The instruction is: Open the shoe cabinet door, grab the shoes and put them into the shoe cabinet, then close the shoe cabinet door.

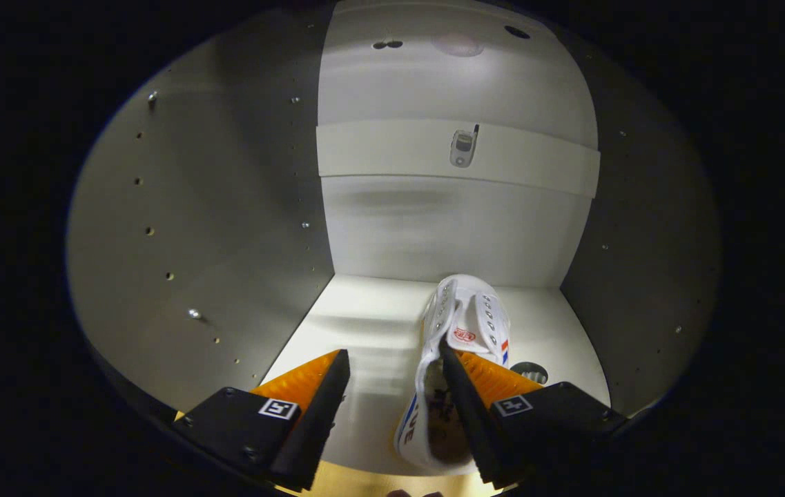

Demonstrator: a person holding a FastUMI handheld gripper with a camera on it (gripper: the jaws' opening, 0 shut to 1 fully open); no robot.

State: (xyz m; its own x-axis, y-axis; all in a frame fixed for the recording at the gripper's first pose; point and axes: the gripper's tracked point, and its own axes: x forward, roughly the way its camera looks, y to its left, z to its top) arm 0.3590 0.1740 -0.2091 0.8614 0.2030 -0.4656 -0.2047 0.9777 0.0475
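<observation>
The gripper [392, 362] is reaching into the shoe cabinet [226, 228] with its fingers spread wide apart, gripping nothing. The right finger dips into the mouth of a white shoe [461, 331], resting against or just inside its collar, while the left finger hangs well clear of it over the bare shelf floor [357, 324]. The shoe stands upright on that floor, toe pointing toward the back panel [447, 235], closer to the right wall than to the left. Higher on the back, a pale cross rail [392, 148] carries a small metal fitting [462, 147]. Rows of peg holes dot both side walls.
</observation>
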